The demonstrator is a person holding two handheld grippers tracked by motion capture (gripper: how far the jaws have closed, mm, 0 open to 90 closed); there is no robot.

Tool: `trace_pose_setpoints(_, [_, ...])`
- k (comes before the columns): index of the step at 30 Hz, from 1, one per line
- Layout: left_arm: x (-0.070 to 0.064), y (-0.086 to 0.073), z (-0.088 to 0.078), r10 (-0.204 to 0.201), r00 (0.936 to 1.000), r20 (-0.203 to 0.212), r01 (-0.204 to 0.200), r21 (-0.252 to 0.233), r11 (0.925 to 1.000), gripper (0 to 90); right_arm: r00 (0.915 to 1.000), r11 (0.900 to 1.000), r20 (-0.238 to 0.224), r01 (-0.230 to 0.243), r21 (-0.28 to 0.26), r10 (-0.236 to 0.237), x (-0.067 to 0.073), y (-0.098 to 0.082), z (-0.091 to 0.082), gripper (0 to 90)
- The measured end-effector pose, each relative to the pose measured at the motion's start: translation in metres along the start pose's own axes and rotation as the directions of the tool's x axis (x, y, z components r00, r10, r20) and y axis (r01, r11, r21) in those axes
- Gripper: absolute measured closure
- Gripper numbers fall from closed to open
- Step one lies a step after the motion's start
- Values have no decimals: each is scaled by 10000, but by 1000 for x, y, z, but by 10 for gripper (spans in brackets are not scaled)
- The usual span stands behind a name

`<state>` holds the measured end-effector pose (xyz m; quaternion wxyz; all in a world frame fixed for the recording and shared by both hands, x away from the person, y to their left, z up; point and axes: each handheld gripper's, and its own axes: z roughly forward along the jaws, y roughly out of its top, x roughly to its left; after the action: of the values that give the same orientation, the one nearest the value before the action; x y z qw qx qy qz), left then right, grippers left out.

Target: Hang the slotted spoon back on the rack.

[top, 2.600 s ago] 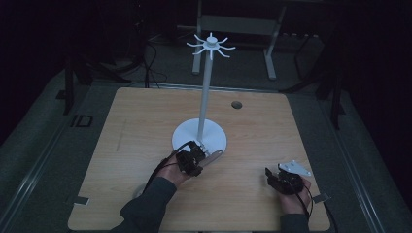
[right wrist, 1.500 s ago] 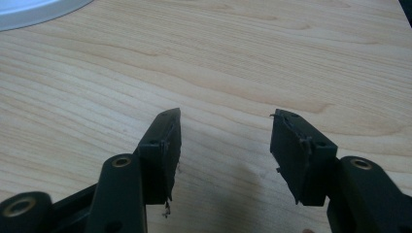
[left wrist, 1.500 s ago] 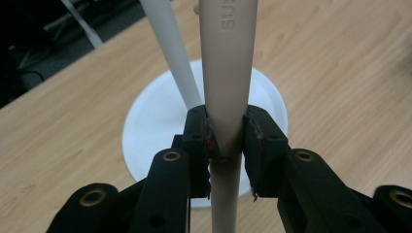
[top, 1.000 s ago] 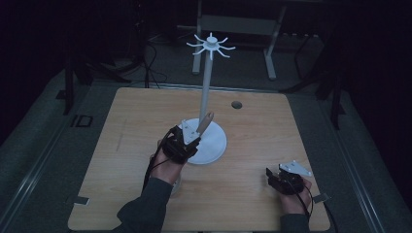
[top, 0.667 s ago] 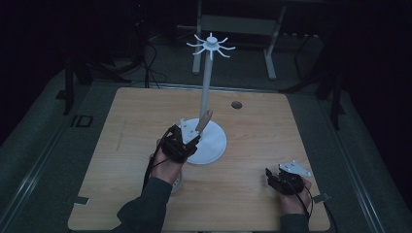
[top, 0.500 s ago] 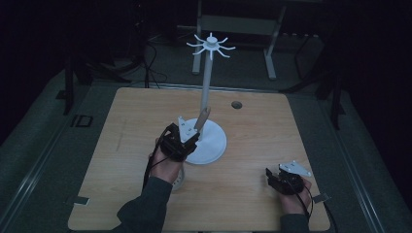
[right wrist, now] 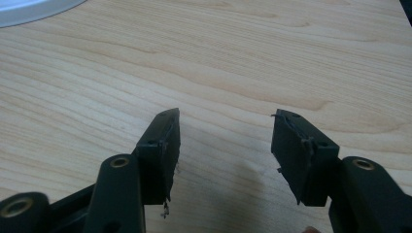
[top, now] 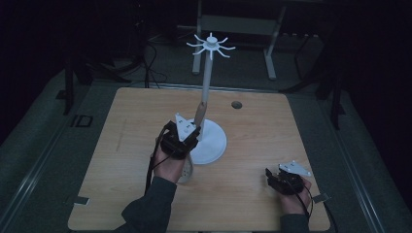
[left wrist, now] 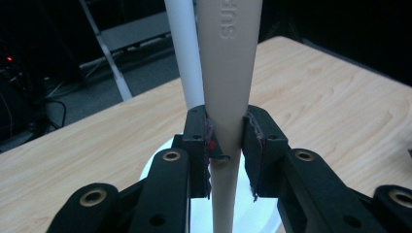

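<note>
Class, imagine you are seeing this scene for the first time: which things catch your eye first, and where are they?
A tall white stand with a spiked crown rises from a round base mid-table. Beside its pole, the left gripper clamps a beige tapered utensil handle, held upright. Near the pale wooden table's front right corner, the right gripper rests with jaws open.

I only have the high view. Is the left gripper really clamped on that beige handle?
Observer: Yes. In the left gripper view the left gripper has both pads pressed on the handle.
Operator: Is it touching the stand's pole?
Observer: The pole stands close behind the handle. I cannot tell whether they touch.
Operator: And the right gripper?
Observer: The right gripper is open over bare table, with nothing between its jaws.
</note>
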<state>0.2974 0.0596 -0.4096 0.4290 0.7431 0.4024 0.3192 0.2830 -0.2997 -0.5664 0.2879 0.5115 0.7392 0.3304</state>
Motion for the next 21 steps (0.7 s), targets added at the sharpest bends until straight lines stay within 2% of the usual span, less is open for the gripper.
trace_pose_setpoints(4, [1, 3, -2, -126, 9997, -193, 120, -270, 9996, 731, 10000, 10000, -9, -11, -16, 11, -1, 0, 0, 433])
trace_pose_setpoints(21, [1, 18, -2, -341, 9986, -399, 307, -835, 9960, 732, 10000, 10000, -18, -8, 28, 8, 0, 0, 1, 432])
